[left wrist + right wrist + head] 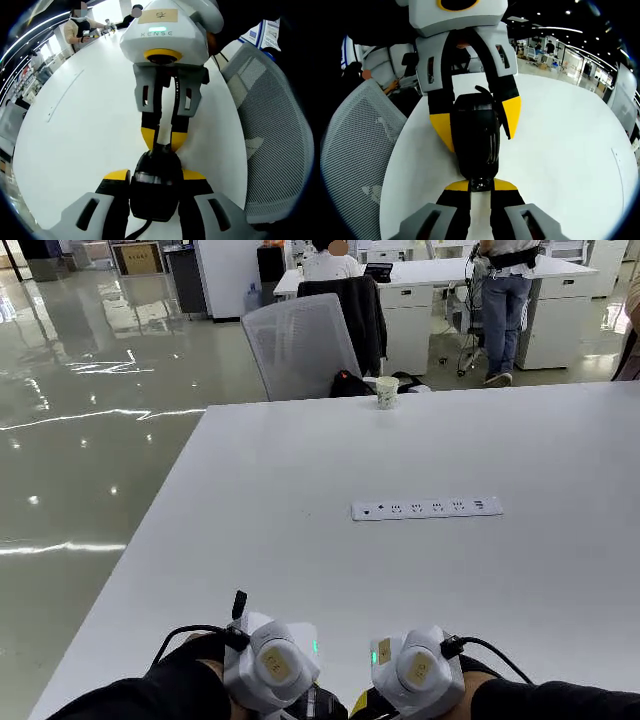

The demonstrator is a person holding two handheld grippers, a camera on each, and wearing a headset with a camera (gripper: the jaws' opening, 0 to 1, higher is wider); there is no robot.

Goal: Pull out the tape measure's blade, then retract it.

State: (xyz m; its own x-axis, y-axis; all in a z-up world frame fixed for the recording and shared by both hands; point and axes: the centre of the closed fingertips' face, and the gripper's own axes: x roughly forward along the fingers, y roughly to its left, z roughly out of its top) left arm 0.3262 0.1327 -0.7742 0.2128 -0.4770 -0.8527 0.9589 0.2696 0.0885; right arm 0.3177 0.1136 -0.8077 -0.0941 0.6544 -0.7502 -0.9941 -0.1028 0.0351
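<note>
Left gripper (156, 176): jaws clamped on the case of one black tape measure (155, 197). Right gripper (481, 186): jaws pinched on the same unit's front end. Both face each other over the white table's (300, 550) near edge. On it, well apart: one power strip (427, 508), one paper cup (387, 392).

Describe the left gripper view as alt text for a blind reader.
The left gripper clamps a black plastic tape measure between yellow-tipped jaws over a white table; the right gripper, facing it, pinches the case's front end. A grey mesh chair stands alongside.
</note>
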